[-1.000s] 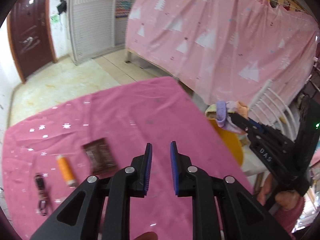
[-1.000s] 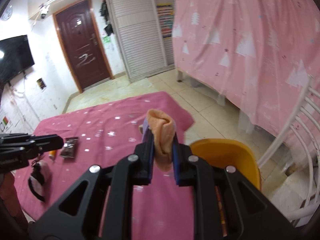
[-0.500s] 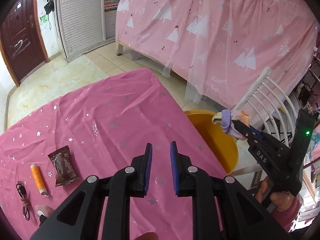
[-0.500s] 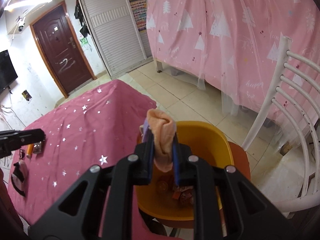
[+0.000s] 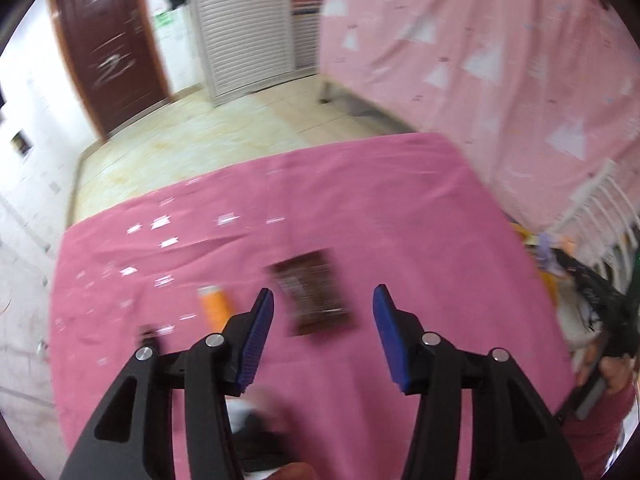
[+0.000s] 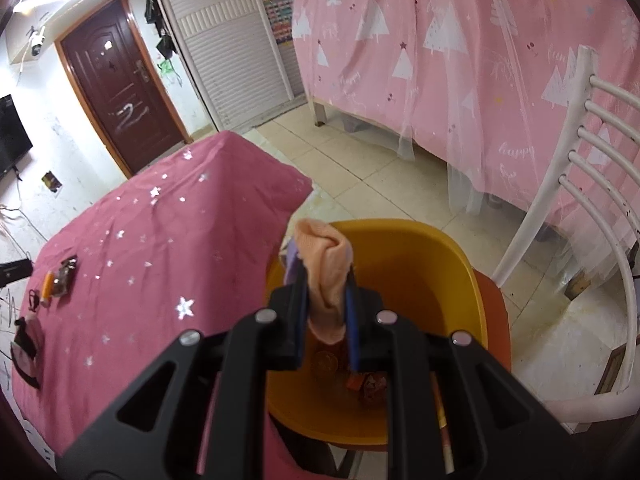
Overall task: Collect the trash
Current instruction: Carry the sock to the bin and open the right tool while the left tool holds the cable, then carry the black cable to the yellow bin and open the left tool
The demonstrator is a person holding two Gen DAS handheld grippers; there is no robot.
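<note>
My right gripper (image 6: 326, 280) is shut on a peach and purple sock (image 6: 326, 264) and holds it over the yellow bin (image 6: 460, 268), which has some trash at its bottom. My left gripper (image 5: 323, 312) is open and empty, just above the pink tablecloth (image 5: 360, 208). A brown snack wrapper (image 5: 314, 292) lies between and just beyond its fingertips. An orange tube (image 5: 215, 306) lies to the left of the wrapper. In the right wrist view the wrapper (image 6: 66, 276) and tube (image 6: 47, 284) are small at the far left.
The bin sits on a red stool (image 6: 494, 308) beside the table's right edge. A white chair (image 6: 580, 184) stands to its right. A dark cable (image 5: 150, 338) and a black and pink item (image 6: 26, 350) lie at the table's left. A pink curtain (image 6: 460, 40) hangs behind.
My left gripper has opened wide and swung left and down toward the brown wrapper. My right gripper has carried the sock further over the yellow bin.
</note>
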